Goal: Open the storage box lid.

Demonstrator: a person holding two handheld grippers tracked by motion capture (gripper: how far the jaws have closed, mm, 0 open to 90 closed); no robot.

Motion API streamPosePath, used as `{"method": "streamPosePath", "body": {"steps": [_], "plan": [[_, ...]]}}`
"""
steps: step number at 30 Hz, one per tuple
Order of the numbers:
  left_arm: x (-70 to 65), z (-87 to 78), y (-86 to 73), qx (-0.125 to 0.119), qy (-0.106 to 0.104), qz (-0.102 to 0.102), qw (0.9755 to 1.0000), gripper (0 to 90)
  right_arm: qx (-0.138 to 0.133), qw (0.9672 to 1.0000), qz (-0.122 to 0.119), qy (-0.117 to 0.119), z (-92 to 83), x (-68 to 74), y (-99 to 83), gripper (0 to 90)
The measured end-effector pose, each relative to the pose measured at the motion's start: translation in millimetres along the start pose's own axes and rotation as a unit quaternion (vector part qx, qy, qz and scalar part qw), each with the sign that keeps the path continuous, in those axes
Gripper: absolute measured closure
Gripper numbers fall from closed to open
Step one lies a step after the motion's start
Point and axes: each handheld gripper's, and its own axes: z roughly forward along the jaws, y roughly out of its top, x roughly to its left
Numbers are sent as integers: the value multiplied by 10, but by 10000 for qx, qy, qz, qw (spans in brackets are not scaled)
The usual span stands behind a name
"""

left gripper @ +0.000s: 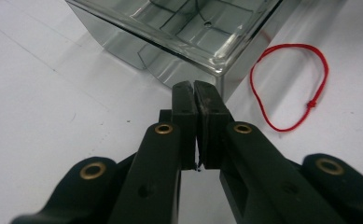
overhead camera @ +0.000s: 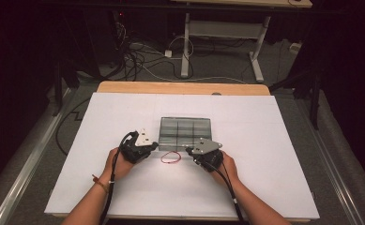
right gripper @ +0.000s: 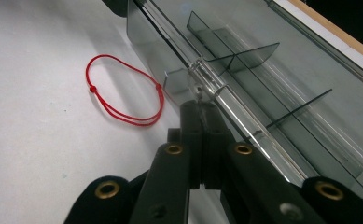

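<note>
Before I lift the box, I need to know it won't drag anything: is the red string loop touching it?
Apart. In the left gripper view white table shows all along between the loop and the box; the right gripper view shows that gap less plainly.

We're in a lab-style recording room: dark surroundings, a wooden table (overhead camera: 185,87) covered with a white sheet (overhead camera: 124,187), loose cables (overhead camera: 138,58) tangled across the grey carpet (overhead camera: 227,61), and a metal-legged workbench (overhead camera: 227,28) standing just behind.
</note>
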Motion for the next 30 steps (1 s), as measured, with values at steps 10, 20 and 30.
{"method": "streamPosePath", "body": {"steps": [10,20,30], "plan": [[27,-85,-42,-160,-266,-91,9995,759,18,10000,-24,-40,-1,9,-1,900],[-6,-63,15,-335,-374,-331,9982,703,9,10000,-57,-42,1,9,0,900],[9,-44,42,-361,-406,-715,9960,665,9,9999,-51,-104,4,25,8,899]]}}
